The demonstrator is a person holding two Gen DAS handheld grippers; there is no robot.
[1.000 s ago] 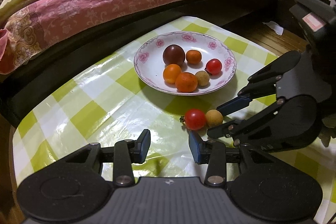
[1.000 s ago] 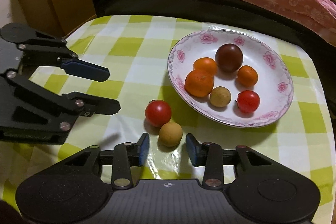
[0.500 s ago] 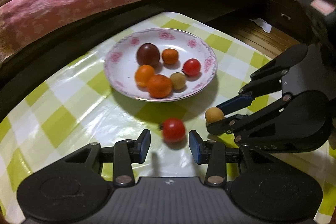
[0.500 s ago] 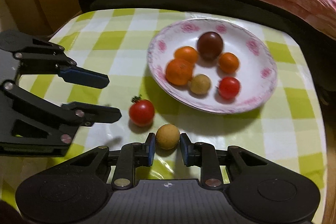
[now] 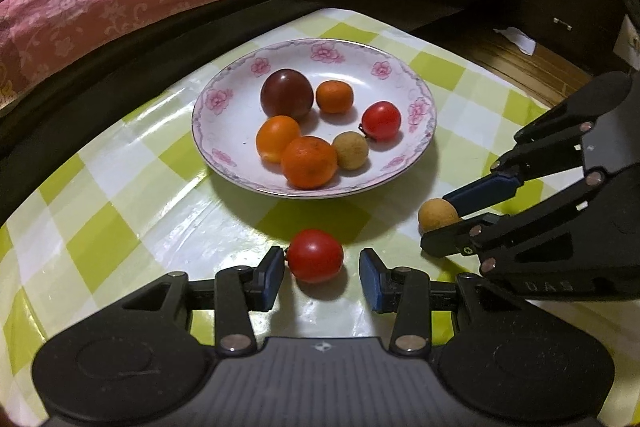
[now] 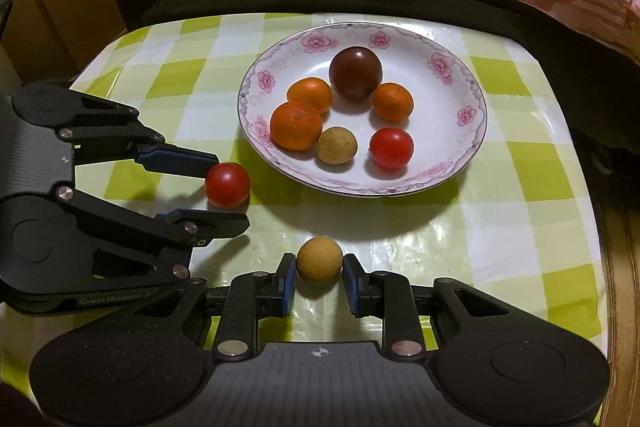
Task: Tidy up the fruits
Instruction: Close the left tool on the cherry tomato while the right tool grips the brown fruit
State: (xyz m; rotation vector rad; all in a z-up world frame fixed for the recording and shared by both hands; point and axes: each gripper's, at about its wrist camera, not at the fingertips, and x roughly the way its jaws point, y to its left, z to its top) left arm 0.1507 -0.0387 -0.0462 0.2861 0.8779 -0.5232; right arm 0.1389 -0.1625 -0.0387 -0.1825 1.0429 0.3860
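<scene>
The right tongs [image 6: 319, 277] are clamped on a tan longan [image 6: 319, 260], both blue pads pressed flat against its sides low over the desk [image 6: 520, 227], a grip across the widest part that suits so small and round a fruit, which would otherwise roll away. The left tongs [image 5: 322, 277] stand apart with a red cherry tomato [image 5: 315, 256] between their pads: the left pad sits just at the tomato's stem side while a gap shows at the right pad, so the fruit is straddled but not yet squeezed and rests on the desk. Seen from the right tongs, the tomato lies ahead and to the left; from the left tongs, the longan lies ahead and to the right, so the two tools work side by side without crossing. Beyond both pairs of tongs sits the flowered plate [image 6: 476, 147], holding a dark plum, three oranges, another longan and another red tomato, well clear of either tool. My reading is that these two loose fruits are the last to be gathered, each tool taking the one nearest it.
</scene>
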